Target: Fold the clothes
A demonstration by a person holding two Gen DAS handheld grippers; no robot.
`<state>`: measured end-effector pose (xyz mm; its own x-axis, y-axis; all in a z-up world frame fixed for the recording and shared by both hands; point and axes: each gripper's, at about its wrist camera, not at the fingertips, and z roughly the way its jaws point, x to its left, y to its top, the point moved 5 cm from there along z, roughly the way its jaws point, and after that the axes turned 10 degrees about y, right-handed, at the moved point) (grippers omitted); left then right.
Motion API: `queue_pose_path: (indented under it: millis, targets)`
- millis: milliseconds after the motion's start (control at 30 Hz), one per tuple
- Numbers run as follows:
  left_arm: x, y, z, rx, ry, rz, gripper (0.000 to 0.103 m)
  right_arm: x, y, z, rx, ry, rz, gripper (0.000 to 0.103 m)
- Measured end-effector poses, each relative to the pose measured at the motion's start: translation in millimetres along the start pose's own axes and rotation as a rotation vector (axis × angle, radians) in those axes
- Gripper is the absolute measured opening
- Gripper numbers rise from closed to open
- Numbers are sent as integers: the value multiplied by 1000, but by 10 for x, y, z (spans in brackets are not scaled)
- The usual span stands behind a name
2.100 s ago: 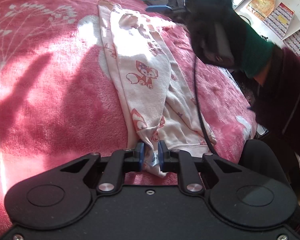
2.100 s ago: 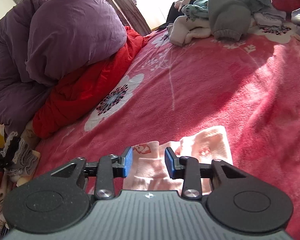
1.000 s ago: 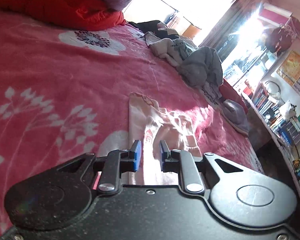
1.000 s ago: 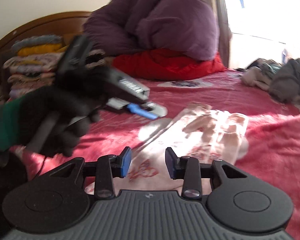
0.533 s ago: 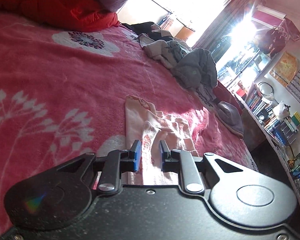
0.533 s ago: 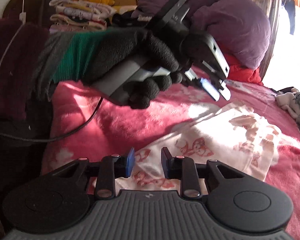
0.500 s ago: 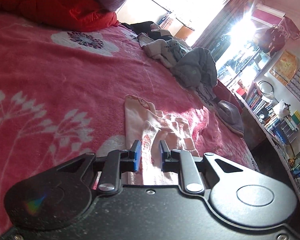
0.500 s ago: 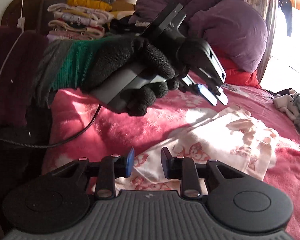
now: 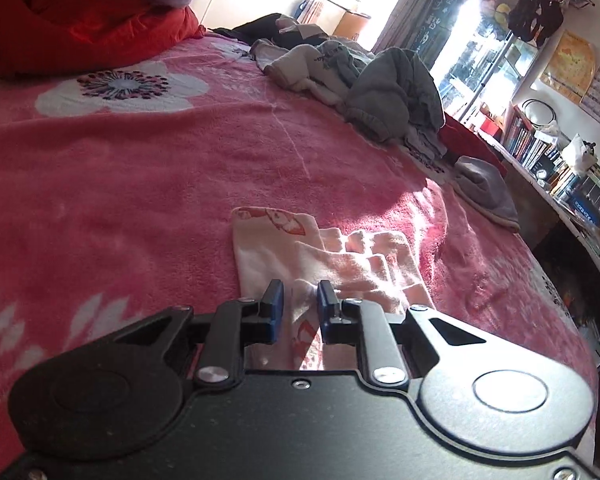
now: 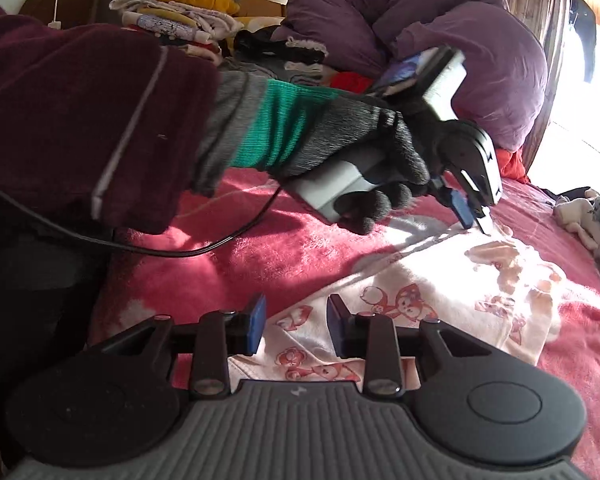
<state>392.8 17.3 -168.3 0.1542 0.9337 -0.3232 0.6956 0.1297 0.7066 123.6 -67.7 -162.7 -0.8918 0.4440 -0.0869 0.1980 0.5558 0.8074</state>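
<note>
A pale pink garment with a red fox print (image 9: 332, 256) lies folded on the pink bed blanket (image 9: 140, 184). My left gripper (image 9: 299, 304) hangs just over its near part, jaws slightly apart with fabric showing between them, and I cannot tell whether they hold it. In the right wrist view the left gripper (image 10: 470, 210) points down at the garment's (image 10: 440, 288) far left edge. My right gripper (image 10: 296, 324) is open and empty, low over the garment's near end.
A heap of unfolded grey and white clothes (image 9: 364, 80) lies at the far side of the bed. A purple duvet (image 10: 440, 48) on a red quilt (image 9: 72, 28) and a stack of folded clothes (image 10: 184, 16) sit by the headboard. Shelves (image 9: 548, 152) line the right wall.
My left gripper has dipped lower toward the garment's far left edge. My right gripper has opened a little wider over the near end. The garment lies as before.
</note>
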Motion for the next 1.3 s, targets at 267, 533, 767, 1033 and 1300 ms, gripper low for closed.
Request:
queue_pose_path:
  millis: [267, 533, 767, 1033, 1300]
  targets:
    - [-19, 94, -100, -49, -32, 21, 3, -121, -36, 33, -8, 22, 67, 36]
    - [47, 26, -6, -2, 42, 39, 3, -62, -80, 77, 22, 90, 74, 40]
    - [-3, 139, -183, -71, 81, 71, 4, -94, -88, 13, 3, 103, 104, 40]
    - [-547, 95, -97, -36, -81, 222, 5, -383, -70, -257, -54, 73, 204, 40]
    - [-589, -90, 183, 90, -62, 296, 8, -947, -231, -371, -119, 11, 409, 41]
